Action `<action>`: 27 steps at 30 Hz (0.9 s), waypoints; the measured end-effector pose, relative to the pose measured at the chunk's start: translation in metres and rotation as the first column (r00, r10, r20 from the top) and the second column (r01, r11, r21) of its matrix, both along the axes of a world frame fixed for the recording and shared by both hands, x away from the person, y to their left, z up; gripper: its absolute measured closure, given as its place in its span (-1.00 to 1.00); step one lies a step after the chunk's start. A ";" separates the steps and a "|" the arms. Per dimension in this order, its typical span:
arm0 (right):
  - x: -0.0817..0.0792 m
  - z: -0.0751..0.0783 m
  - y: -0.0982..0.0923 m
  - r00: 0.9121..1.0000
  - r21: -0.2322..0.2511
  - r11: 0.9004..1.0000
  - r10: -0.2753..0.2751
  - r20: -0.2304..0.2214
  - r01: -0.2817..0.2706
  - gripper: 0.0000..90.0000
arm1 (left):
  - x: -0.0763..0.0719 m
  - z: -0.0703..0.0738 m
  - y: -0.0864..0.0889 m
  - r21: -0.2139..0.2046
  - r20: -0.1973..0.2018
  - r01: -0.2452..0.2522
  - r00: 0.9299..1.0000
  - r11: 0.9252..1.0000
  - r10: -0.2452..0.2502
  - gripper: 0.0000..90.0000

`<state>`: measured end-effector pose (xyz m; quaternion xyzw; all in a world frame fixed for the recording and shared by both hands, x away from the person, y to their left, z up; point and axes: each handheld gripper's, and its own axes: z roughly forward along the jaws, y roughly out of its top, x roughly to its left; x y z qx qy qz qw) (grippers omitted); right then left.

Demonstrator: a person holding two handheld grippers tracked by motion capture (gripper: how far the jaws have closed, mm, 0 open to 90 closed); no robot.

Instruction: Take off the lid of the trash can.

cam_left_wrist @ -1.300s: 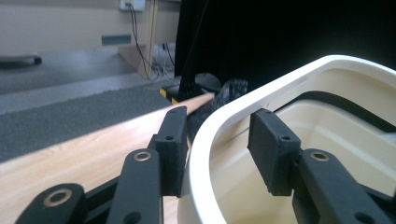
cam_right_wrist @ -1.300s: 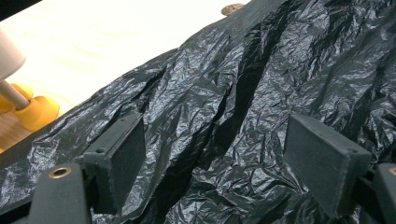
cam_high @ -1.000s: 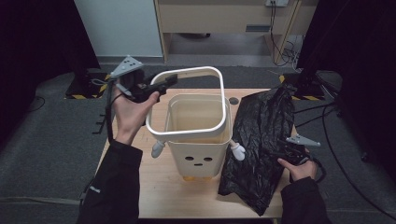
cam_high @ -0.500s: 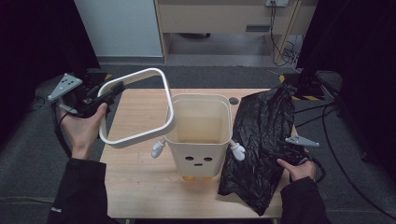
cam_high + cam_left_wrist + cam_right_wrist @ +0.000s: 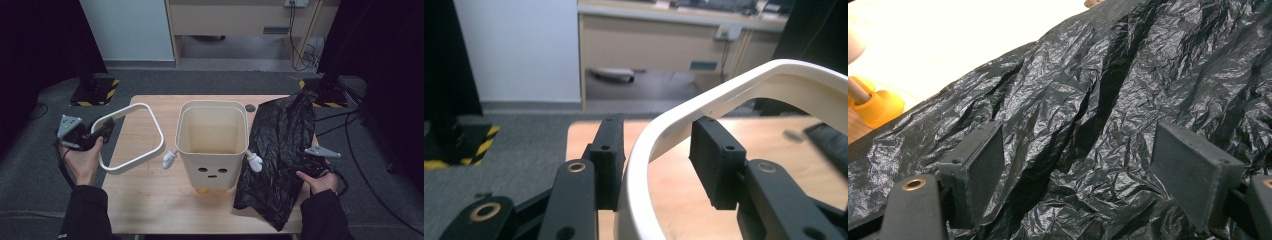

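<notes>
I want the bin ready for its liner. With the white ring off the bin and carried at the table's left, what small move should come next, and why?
Probably lower the white ring flat onto the table and open the left gripper. The ring sits tilted between its jaws, well clear of the bin, and the black bag waits under the open right gripper.

In the left gripper view the white ring (image 5: 744,90) runs off the frame at 3 and 6 o'clock; the dark thing (image 5: 796,135) on the bench (image 5: 684,185) is blurred.
</notes>
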<state>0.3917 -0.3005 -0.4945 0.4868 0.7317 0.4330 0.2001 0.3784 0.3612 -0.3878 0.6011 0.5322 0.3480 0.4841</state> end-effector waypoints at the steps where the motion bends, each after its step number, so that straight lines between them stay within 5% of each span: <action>1: 0.000 0.000 0.000 1.000 0.000 1.000 0.000 0.000 0.000 -0.52 | 0.000 0.000 0.000 0.000 0.000 0.000 1.000 1.000 0.000 0.28; 4: 0.000 0.000 0.000 1.000 -0.018 1.000 0.007 0.008 -0.007 -0.50 | 0.003 -0.033 0.001 0.038 -0.050 -0.024 0.998 0.999 0.026 0.28; 9: 0.000 -0.002 -0.001 1.000 -0.044 0.999 0.021 0.012 -0.020 -0.49 | 0.009 -0.066 -0.004 0.113 -0.142 -0.021 0.989 0.993 0.037 0.27; 13: 0.000 -0.002 0.000 1.000 -0.036 0.999 0.020 0.012 -0.019 -0.49 | 0.015 -0.089 -0.011 0.106 -0.179 0.028 0.984 0.994 -0.008 0.27; 16: 0.001 -0.002 0.000 1.000 -0.039 0.999 0.021 0.009 -0.020 -0.49 | 0.019 -0.102 -0.018 0.138 -0.221 0.066 0.975 0.988 -0.034 0.27; 19: 0.001 -0.002 0.000 1.000 -0.039 0.999 0.021 0.010 -0.020 -0.49 | 0.021 -0.110 -0.021 0.130 -0.243 0.062 0.970 0.990 -0.029 0.27; 21: 0.001 -0.002 0.000 1.000 -0.040 0.999 0.021 0.008 -0.020 -0.49 | 0.027 -0.123 -0.024 0.141 -0.316 0.084 0.948 0.986 -0.036 0.27; 27: 0.001 -0.001 0.000 1.000 -0.040 0.999 0.018 0.009 -0.018 -0.49 | 0.029 -0.131 -0.027 0.120 -0.356 0.106 0.933 0.987 -0.056 0.26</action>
